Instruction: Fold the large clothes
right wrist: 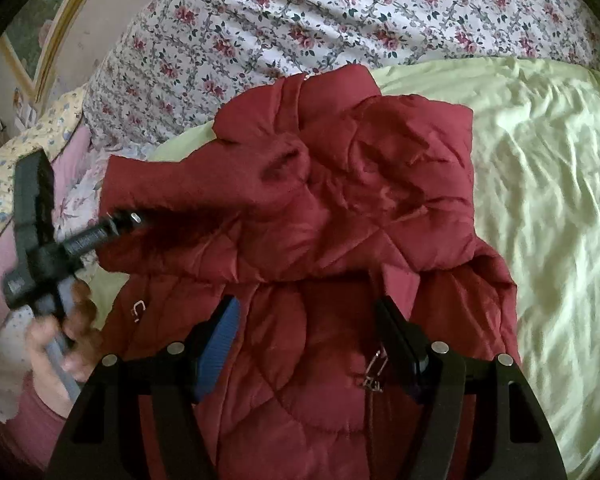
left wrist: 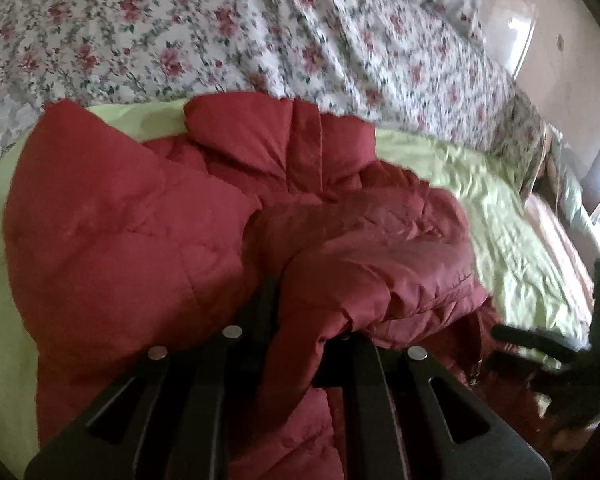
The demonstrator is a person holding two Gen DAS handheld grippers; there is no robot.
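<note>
A red quilted jacket lies bunched on a light green sheet. My left gripper is shut on a fold of the jacket, and the cloth drapes over its fingers. In the right wrist view the same left gripper pinches the jacket's left edge, with a person's hand on its handle. My right gripper stands open just above the jacket's lower front. Nothing is between its blue-padded finger and the other one. A metal zip pull shows near the right finger. The right gripper appears blurred at the left view's right edge.
A floral duvet is heaped behind the jacket. The green sheet spreads to the right. Pink and floral pillows lie at the left, with a wall and a framed panel beyond. The bed's edge and a pale wall are at the right.
</note>
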